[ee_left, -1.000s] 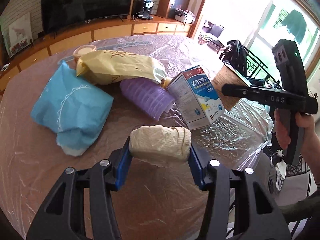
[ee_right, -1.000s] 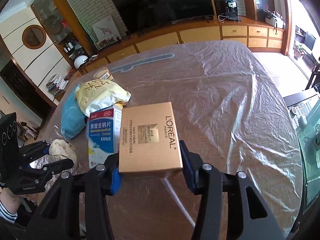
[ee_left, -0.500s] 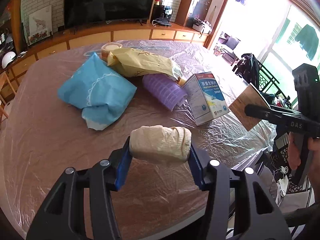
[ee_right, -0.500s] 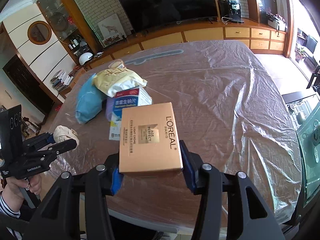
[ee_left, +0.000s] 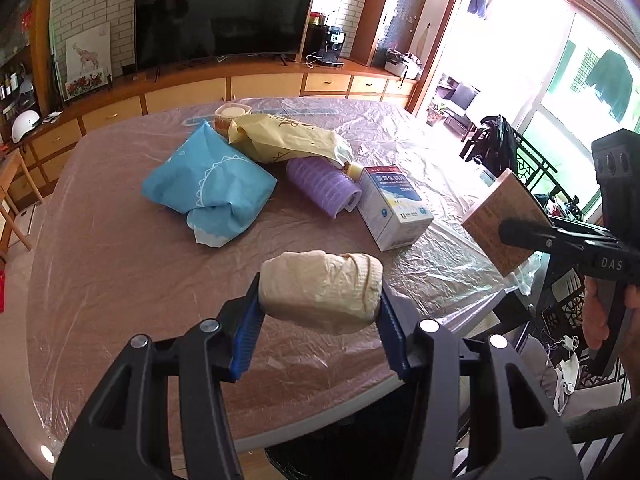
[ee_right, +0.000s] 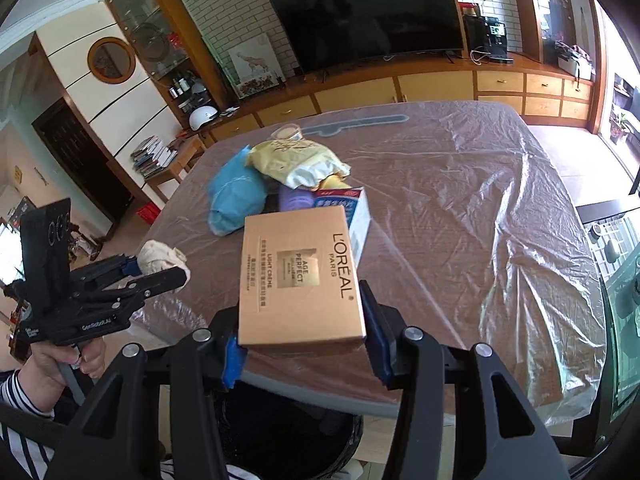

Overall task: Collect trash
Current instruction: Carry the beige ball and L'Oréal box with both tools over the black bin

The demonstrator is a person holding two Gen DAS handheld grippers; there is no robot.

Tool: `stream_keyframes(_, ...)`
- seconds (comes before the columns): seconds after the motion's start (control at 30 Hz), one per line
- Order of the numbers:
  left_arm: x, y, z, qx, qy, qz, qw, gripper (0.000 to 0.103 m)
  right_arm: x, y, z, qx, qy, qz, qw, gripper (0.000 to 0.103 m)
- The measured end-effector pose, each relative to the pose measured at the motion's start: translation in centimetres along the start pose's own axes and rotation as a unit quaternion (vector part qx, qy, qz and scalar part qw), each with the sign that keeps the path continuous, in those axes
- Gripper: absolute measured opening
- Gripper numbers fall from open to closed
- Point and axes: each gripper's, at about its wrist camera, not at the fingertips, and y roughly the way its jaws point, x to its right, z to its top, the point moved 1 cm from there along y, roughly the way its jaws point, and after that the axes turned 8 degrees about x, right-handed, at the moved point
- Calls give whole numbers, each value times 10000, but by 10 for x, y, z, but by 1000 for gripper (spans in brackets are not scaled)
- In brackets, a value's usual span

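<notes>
Left gripper (ee_left: 320,312) clamps a crumpled beige wad (ee_left: 320,290) between its blue pads, jaws part-way closed. Right gripper (ee_right: 300,344) pinches a gold carton (ee_right: 298,276) by its sides, jaws similarly narrow. Change over the last second: both loads have drawn back from the middle of the counter (ee_right: 460,208) to its near edge; a black-lined bin (ee_right: 280,440) now shows under the right gripper. Judgement: carry nearly complete, release into bin next. Remaining near the far-left corner: blue bag (ee_left: 208,188), yellow bag (ee_left: 288,140), purple roll (ee_left: 320,186), white medicine box (ee_left: 392,210), touching in a cluster.
</notes>
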Motion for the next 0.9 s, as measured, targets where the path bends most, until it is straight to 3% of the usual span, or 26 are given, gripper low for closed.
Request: stream_keyframes(0.9, 35, -30, -72, -503, 433, -75, 9978, 52, -50, -12, -84, -935, -795, 451, 9914, 48)
